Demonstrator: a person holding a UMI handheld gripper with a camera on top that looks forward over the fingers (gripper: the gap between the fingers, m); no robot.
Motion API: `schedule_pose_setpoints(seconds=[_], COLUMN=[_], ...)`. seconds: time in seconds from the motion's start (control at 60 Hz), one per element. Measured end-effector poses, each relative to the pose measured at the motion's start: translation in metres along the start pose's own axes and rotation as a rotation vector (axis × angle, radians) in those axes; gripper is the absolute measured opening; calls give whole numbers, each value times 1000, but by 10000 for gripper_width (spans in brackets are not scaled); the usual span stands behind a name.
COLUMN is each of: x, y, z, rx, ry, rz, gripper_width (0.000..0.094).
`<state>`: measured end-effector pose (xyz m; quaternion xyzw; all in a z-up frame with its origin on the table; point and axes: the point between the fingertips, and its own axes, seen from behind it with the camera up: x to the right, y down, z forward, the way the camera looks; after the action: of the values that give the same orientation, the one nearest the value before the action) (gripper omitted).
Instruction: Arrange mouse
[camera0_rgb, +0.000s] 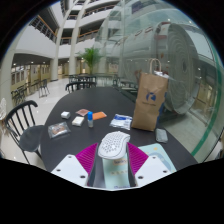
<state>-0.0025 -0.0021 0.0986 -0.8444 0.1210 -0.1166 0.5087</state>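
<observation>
mouse (112, 146) | white, pinched between claw (113, 158) pads | above dark table (60, 150)

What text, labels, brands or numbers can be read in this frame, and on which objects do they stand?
None can be read.
Brown paper bag: a round printed mark on its front, too small to read.
Blue-and-white packet: printing too blurred to read.
Small items across the black table: no legible print.
White mouse, gripped between the fingers of the gripper: no visible marking.
</observation>
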Motion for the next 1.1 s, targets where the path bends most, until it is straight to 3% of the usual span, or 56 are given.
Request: schedule_pose_setpoints(seconds=[0.167, 0.3, 0.467, 0.567, 0.7, 1.1], x=[70, 89, 94, 87, 80, 1], y=[57, 102, 129, 127, 127, 133], z=[4, 16, 13, 6, -23, -133], rx=[-36, -129, -218, -220, -222, -137], ry=[29, 3, 40, 72, 124, 83], rz=[-20, -83, 98, 253, 234, 134], gripper_width=[467, 469, 588, 742, 840, 847])
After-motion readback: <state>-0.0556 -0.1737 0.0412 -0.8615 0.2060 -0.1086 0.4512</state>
